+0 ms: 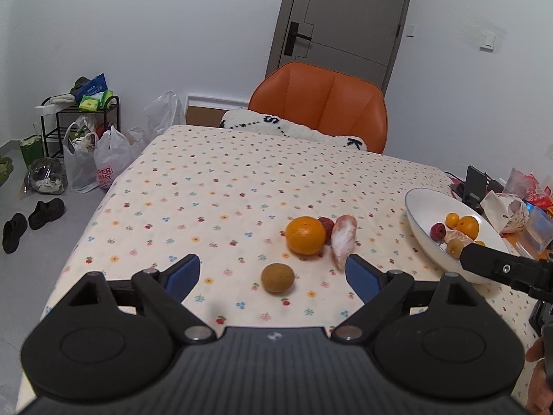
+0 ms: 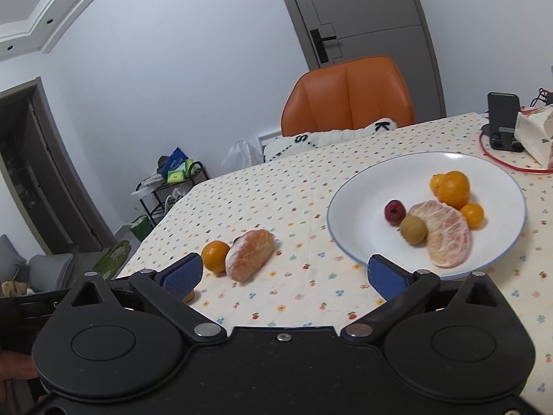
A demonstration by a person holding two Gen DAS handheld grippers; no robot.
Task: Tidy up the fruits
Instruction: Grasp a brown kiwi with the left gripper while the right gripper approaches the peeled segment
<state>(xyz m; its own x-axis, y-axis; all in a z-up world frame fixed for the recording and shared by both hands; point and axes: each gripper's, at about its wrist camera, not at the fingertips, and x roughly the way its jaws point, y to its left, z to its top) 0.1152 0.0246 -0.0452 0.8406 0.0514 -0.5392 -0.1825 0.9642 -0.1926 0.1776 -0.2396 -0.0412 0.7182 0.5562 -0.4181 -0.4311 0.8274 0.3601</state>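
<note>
The left claw [image 1: 273,278] is held wide apart and empty above the surface [image 1: 207,190], with a brown round fruit [image 1: 277,277] seen between its blue pads [image 1: 359,280] at lower centre. Just beyond, an orange [image 1: 305,235], a small red fruit [image 1: 326,224] and a peeled citrus segment [image 1: 343,240] are clustered together. The right claw [image 2: 283,275] is likewise spread wide and empty. At the right of its frame a white plate [image 2: 352,207] is seen, holding oranges [image 2: 452,188], a red fruit [image 2: 394,211], a brown fruit [image 2: 413,230] and a peeled segment [image 2: 446,233].

Both wrist views face the table [image 1: 214,180], sharing the plate [image 2: 352,186].
</note>
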